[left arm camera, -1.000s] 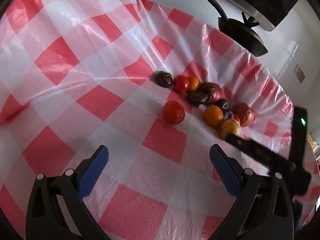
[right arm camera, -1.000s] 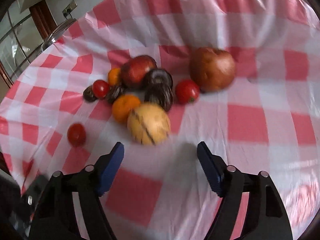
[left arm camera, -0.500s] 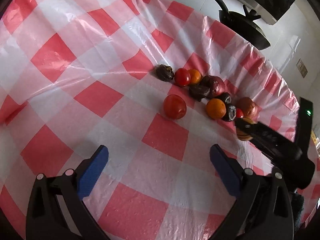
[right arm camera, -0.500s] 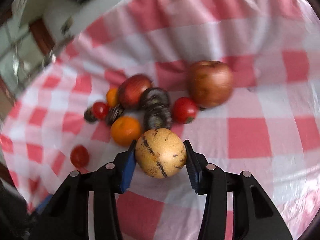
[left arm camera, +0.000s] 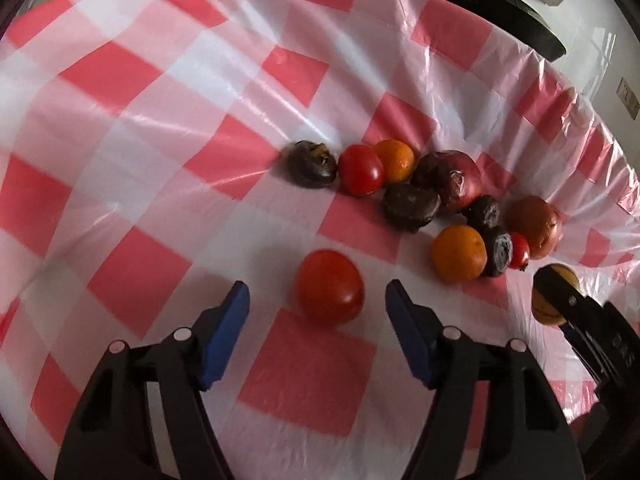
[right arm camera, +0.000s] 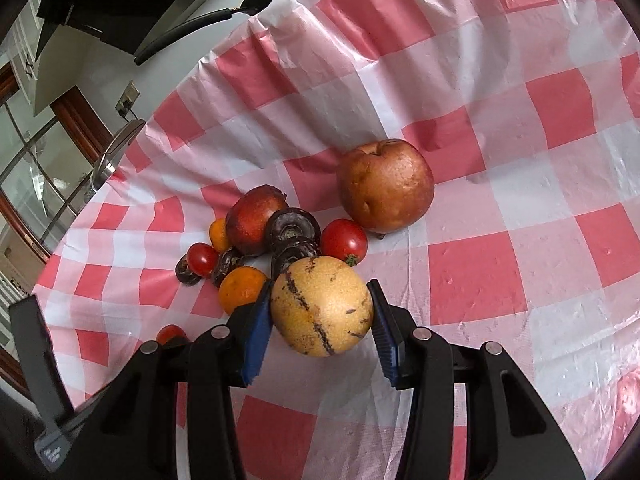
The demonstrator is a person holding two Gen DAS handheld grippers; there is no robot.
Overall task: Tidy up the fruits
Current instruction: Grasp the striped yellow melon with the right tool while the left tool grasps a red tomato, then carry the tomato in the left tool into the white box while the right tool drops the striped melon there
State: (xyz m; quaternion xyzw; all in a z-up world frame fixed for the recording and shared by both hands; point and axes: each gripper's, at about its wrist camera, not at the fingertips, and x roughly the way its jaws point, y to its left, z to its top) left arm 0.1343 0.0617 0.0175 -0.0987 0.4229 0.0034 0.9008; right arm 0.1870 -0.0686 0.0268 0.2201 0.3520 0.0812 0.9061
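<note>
The left tool has its jaws closing around a lone red tomato that sits on the counter apart from the heap; the blue pads stand clear of it on both sides, so nothing is gripped yet. As I judge it, the tomato is smooth, round and soft: if one pad reaches it before the other it could roll off across the slick plastic tablecloth, and too firm a squeeze could bruise or split it. Further right lies the heap, a dark wrinkled fruit, a small tomato, oranges, a dark red fruit and a brown one, all touching or nearly so, and a careless sweep of either tool could set them rolling toward the counter's edge close behind. The right tool is clamped on a yellow striped melon, held just in front of the heap; the pads bite only at its widest part, so I think a tilt or jolt could let it slip and drop onto the orange and tomato beside it. The cloth is red-and-white checked, crinkled and glossy, draped over the rim. Beyond it are a black pan against a white wall, a wall socket and a window with a wooden frame.
</note>
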